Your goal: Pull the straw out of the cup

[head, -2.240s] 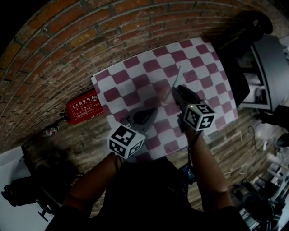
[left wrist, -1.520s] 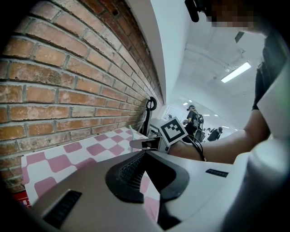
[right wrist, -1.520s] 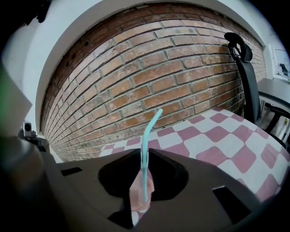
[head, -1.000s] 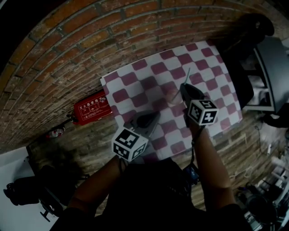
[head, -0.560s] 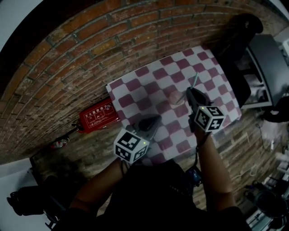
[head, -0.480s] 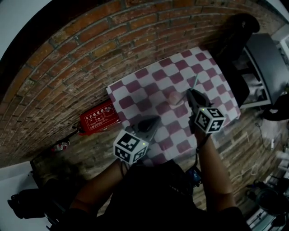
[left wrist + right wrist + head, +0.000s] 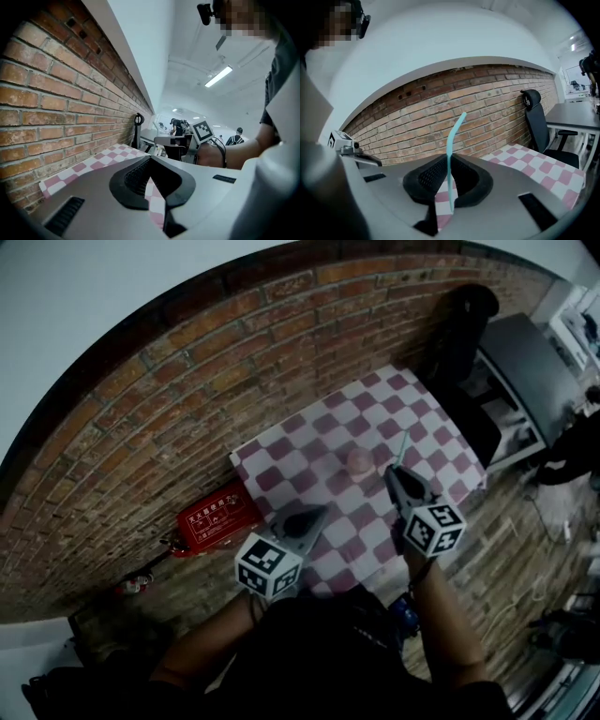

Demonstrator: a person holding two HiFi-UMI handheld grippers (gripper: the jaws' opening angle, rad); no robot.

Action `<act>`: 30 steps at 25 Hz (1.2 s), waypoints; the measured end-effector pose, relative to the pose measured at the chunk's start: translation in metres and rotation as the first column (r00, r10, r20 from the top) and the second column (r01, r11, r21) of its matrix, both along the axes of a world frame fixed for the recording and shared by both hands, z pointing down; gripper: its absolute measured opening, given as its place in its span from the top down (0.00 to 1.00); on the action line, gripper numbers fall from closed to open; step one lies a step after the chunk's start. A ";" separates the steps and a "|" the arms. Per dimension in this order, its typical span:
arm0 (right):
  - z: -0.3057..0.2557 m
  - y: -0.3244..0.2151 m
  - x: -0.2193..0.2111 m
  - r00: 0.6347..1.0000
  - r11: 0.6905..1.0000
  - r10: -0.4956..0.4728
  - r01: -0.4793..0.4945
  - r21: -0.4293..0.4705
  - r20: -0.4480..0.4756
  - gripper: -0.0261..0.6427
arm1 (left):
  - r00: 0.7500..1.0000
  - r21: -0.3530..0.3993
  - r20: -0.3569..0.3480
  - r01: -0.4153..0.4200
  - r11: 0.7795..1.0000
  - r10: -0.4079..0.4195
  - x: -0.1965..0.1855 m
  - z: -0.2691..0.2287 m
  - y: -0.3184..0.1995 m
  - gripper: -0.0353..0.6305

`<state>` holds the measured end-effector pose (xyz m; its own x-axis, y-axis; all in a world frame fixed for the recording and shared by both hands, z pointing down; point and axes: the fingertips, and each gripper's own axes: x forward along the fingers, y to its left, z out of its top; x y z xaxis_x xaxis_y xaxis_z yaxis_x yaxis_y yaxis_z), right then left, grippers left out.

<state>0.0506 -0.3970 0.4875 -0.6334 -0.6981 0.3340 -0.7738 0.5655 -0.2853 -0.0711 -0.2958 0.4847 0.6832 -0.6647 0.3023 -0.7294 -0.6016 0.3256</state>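
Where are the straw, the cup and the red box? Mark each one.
straw (image 7: pixel 448 159), right gripper view, midway along its blue stem.
cup (image 7: pixel 360 461), head view, the middle of its pale top.
red box (image 7: pixel 217 517), head view, the middle of its lettered top face.

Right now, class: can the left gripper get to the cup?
Probably yes: the cup stands alone on the cloth, nothing lies between it and the left gripper, and the right gripper holding the straw is off to its side.
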 end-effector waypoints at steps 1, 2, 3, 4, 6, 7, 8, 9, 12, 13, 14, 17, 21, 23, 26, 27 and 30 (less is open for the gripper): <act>-0.003 0.009 0.000 1.000 1.000 0.002 -0.002 0.002 0.001 0.91 | 1.000 0.002 0.000 -0.006 1.000 0.006 -0.002 -0.001 0.005 0.94; -0.006 0.019 -0.001 1.000 1.000 0.005 -0.005 0.003 0.003 0.91 | 1.000 0.003 0.000 -0.011 1.000 0.011 -0.004 -0.002 0.010 0.94; -0.009 0.028 -0.001 1.000 1.000 0.007 -0.007 0.004 0.007 0.91 | 1.000 0.005 -0.001 -0.015 1.000 0.015 -0.007 -0.003 0.014 0.94; -0.011 0.037 -0.002 1.000 1.000 0.011 -0.011 0.005 0.014 0.91 | 1.000 0.007 -0.003 -0.018 1.000 0.018 -0.009 -0.005 0.019 0.94; -0.014 0.056 -0.005 0.999 1.000 0.016 -0.016 0.004 0.032 0.91 | 1.000 0.014 -0.011 -0.025 1.000 0.025 -0.012 -0.009 0.026 0.94; -0.016 0.066 -0.008 0.999 1.000 0.015 -0.015 0.003 0.039 0.91 | 0.999 0.015 -0.017 -0.029 0.999 0.029 -0.013 -0.010 0.030 0.94; -0.018 0.076 -0.010 0.999 1.000 0.011 -0.011 0.003 0.045 0.91 | 0.999 0.016 -0.025 -0.032 0.999 0.032 -0.013 -0.011 0.034 0.94; -0.020 0.085 -0.013 0.999 1.000 0.006 -0.006 0.002 0.051 0.91 | 0.999 0.017 -0.033 -0.034 0.999 0.035 -0.014 -0.012 0.037 0.94; -0.027 0.110 -0.018 0.998 1.000 -0.015 0.014 0.002 0.059 0.91 | 0.998 0.026 -0.053 -0.035 0.999 0.036 -0.013 -0.019 0.045 0.94; -0.029 0.117 -0.019 0.998 1.000 -0.023 0.022 0.003 0.058 0.91 | 0.998 0.030 -0.058 -0.034 0.999 0.035 -0.012 -0.023 0.048 0.94; -0.031 0.123 -0.019 0.998 1.000 -0.030 0.030 0.005 0.058 0.91 | 0.998 0.034 -0.062 -0.031 0.999 0.033 -0.010 -0.026 0.050 0.94; -0.038 0.136 -0.011 0.997 0.999 -0.046 0.045 0.019 0.061 0.91 | 0.998 0.054 -0.063 -0.019 0.998 0.022 -0.003 -0.035 0.057 0.94; -0.047 0.150 0.007 0.994 0.997 -0.073 0.069 0.042 0.084 0.91 | 0.999 0.082 -0.045 0.001 0.997 0.003 0.018 -0.046 0.068 0.94; -0.050 0.158 0.019 0.990 0.995 -0.096 0.091 0.048 0.099 0.91 | 0.999 0.090 -0.036 0.018 0.996 -0.015 0.033 -0.049 0.074 0.94; -0.054 0.172 0.039 0.985 0.991 -0.132 0.127 0.050 0.112 0.91 | 0.998 0.083 -0.037 0.044 0.996 -0.041 0.061 -0.053 0.086 0.94; -0.056 0.177 0.047 0.984 0.989 -0.143 0.137 0.055 0.110 0.91 | 0.998 0.080 -0.039 0.048 0.996 -0.045 0.072 -0.053 0.091 0.94; -0.061 0.191 0.073 0.980 0.985 -0.166 0.160 0.066 0.113 0.91 | 0.998 0.076 -0.036 0.052 0.996 -0.049 0.105 -0.052 0.105 0.94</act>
<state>0.1237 -0.2063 0.4261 -0.7726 -0.5977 0.2140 -0.6329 0.6989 -0.3330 0.0340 -0.1909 0.4325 0.6570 -0.7193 0.2260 -0.7490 -0.5883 0.3048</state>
